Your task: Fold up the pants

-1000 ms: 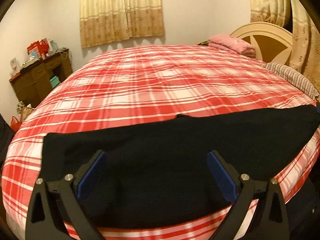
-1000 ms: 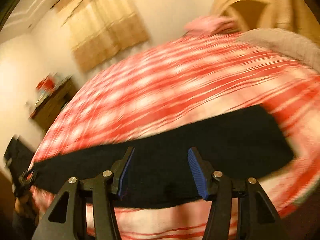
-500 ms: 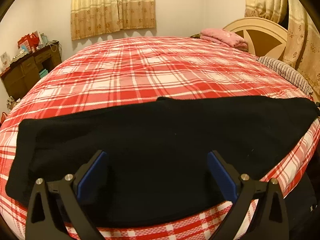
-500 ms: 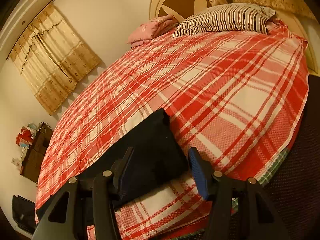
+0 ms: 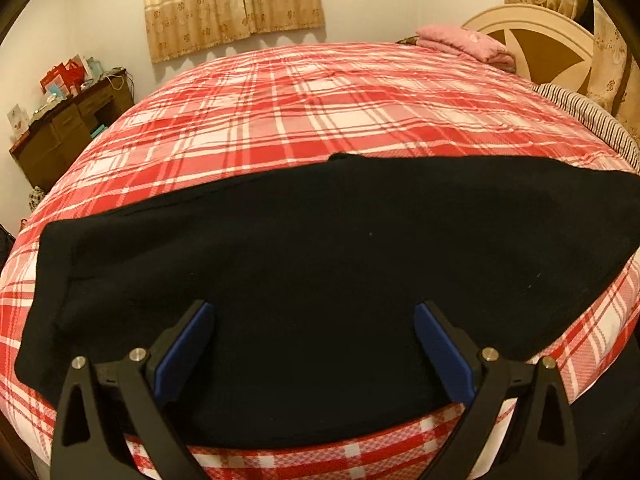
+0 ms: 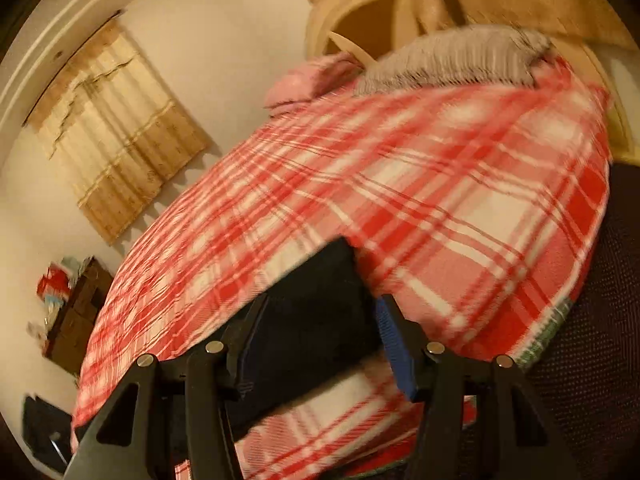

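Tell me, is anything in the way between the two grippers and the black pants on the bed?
Nothing visible is. The black pants lie flat on the plaid bedspread, right under the open left gripper and the open right gripper. The pink folded cloth and striped pillow sit far off by the headboard.

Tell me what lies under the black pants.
The pants lie flat on a red plaid bedcover, which shows on every side of them. Whatever sits directly beneath the cloth is covered.
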{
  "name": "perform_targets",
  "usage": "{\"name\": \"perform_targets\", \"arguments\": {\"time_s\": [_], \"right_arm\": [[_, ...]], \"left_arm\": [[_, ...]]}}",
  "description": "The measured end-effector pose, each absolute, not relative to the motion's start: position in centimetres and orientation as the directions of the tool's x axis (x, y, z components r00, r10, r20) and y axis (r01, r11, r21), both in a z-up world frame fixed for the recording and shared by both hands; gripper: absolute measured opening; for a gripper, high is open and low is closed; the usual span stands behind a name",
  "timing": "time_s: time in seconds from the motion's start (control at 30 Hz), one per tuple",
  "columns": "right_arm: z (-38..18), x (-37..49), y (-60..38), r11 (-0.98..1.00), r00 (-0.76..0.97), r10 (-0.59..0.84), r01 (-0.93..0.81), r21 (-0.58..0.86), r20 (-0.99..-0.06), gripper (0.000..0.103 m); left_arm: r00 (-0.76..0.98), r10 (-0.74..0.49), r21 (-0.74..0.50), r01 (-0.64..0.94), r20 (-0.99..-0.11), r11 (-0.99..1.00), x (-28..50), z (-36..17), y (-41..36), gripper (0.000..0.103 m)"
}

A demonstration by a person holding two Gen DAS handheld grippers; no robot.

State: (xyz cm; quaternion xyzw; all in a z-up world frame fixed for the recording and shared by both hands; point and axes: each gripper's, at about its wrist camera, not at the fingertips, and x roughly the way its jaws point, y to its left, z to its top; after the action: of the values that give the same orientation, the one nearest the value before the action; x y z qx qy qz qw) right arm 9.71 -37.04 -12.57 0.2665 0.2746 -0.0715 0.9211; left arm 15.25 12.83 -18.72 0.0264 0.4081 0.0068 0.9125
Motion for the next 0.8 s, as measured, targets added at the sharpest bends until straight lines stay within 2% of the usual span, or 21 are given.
{"name": "perform_targets", "arguments": {"time_s": [0.13, 0.23, 0.37, 0.47, 0.6, 0.8], "right_arm": [[-11.7, 11.5, -31.8, 0.916, 0.834, 0.096, 0.14, 0.377, -0.543, 0.056], [-12.8, 13.1, -28.5, 0.942, 0.799, 0.156, 0.056, 0.33, -0.581, 0.056], [-15.1, 14.5, -26.5, 0.957, 0.742, 0.183, 0.015, 0.289, -0.645, 0.056], [-17.1, 15.0, -27.2, 0.951, 0.696, 0.184, 0.051, 0.304, -0.694, 0.056], [-17.7, 14.9, -28.6, 0.924, 0.687, 0.257, 0.03, 0.38, -0.679, 0.056], [-15.5, 12.2, -31.5, 0.906, 0.781, 0.193, 0.091, 0.414, -0.594, 0.056]], "left_arm": [[0.658, 0.04, 0.069, 0.018, -0.752, 0.997, 15.2, -18.9, 12.7, 0.103], [0.652, 0.041, 0.069, 0.017, -0.757, 0.997, 15.2, -18.8, 12.6, 0.103], [0.645, 0.045, 0.073, 0.017, -0.763, 0.997, 15.3, -18.7, 12.5, 0.103], [0.643, 0.047, 0.076, 0.018, -0.764, 0.997, 15.4, -18.7, 12.4, 0.103], [0.643, 0.044, 0.067, 0.012, -0.765, 0.998, 15.7, -18.4, 12.2, 0.103], [0.687, -0.01, 0.052, 0.069, -0.727, 0.996, 16.2, -16.9, 9.6, 0.103]]}}
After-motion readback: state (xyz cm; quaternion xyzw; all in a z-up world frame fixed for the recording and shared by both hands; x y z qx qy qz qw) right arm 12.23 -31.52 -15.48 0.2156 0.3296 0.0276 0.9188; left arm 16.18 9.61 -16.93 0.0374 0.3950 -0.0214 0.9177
